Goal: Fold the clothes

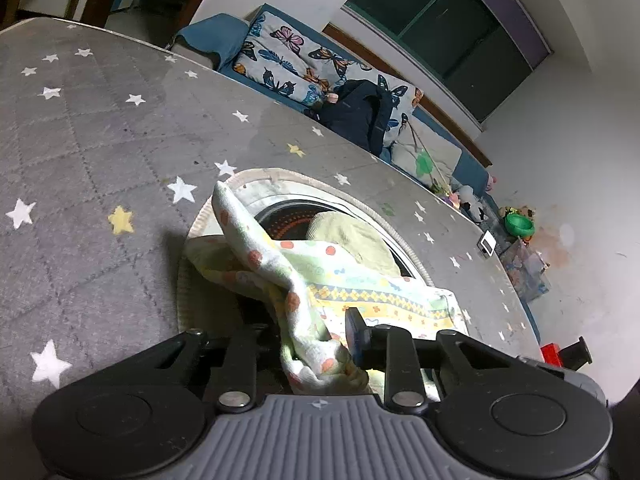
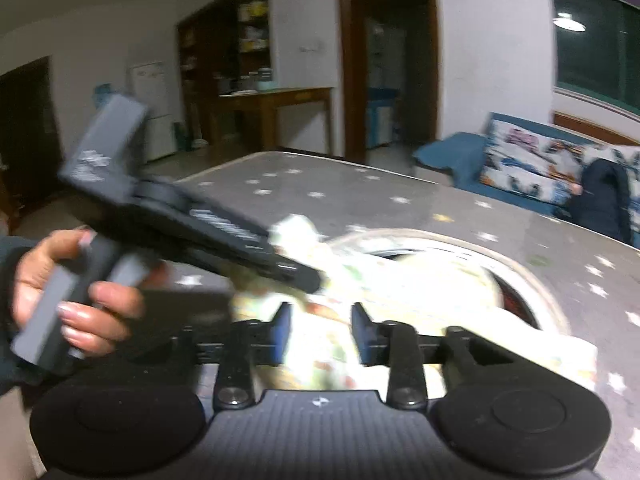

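Note:
A pale cloth printed with orange dots [image 1: 256,256] trails out of a round white-rimmed basket [image 1: 280,178] on the grey star-patterned table [image 1: 100,140]. My left gripper [image 1: 316,336] is shut on a bunched end of that cloth, lifted above the basket. A striped patterned garment [image 1: 372,296] and a pale green one [image 1: 348,236] lie in the basket. In the blurred right wrist view my right gripper [image 2: 322,334] is open just above the same cloth [image 2: 320,360]. A hand [image 2: 80,300] holds the left gripper [image 2: 308,276] at the cloth's edge.
Behind the table is a blue sofa with butterfly cushions [image 1: 288,64] and a dark jacket [image 1: 360,112]. Toys and a green bowl [image 1: 519,225] lie on the floor to the right. The right wrist view shows a wooden desk [image 2: 276,100] and a doorway at the back.

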Demonstrator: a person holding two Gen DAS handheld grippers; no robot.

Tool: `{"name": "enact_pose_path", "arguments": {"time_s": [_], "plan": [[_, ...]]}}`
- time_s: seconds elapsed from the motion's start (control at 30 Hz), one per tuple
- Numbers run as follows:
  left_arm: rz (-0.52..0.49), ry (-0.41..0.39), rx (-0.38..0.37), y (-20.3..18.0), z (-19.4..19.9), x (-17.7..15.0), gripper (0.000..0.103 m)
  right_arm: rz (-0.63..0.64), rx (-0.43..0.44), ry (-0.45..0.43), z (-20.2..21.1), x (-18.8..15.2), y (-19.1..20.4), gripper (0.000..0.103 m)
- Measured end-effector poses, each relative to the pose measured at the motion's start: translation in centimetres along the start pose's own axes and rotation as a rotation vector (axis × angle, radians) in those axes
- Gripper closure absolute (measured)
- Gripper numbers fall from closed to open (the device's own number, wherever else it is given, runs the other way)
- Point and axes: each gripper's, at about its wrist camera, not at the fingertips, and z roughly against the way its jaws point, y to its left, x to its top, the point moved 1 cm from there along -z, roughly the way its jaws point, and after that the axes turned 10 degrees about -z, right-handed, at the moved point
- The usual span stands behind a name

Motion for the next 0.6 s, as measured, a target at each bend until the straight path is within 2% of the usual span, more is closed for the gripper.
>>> {"name": "enact_pose_path", "arguments": {"time_s": [0.1, 0.13, 0.33, 0.5, 0.6], "plan": [[-0.02, 0.001, 0.016, -0.2, 0.0, -0.1, 0.075, -0.024, -0.06, 0.0, 0.5, -0.2, -1.9, 0.055], [-0.023, 0.002, 0.018, -0.3, 0.0, -0.1, 0.075, -0.04, -0.095, 0.001, 0.5, -0.2, -3.1, 0.049], [-0.039, 0.003, 0.032, -0.5, 0.0, -0.2, 0.075, -0.18, -0.242, 0.007, 0.4, -0.6, -9.5, 0.043], [-0.053, 0.004, 0.044, -0.7, 0.0, -0.2, 0.075, -0.259, -0.272, 0.036, -0.1, -1.6, -13.4, 0.041], [-0.061, 0.005, 0.051, -0.8, 0.0, -0.3, 0.075, -0.279, -0.267, 0.05, -0.7, -2.0, -13.8, 0.037]]}}
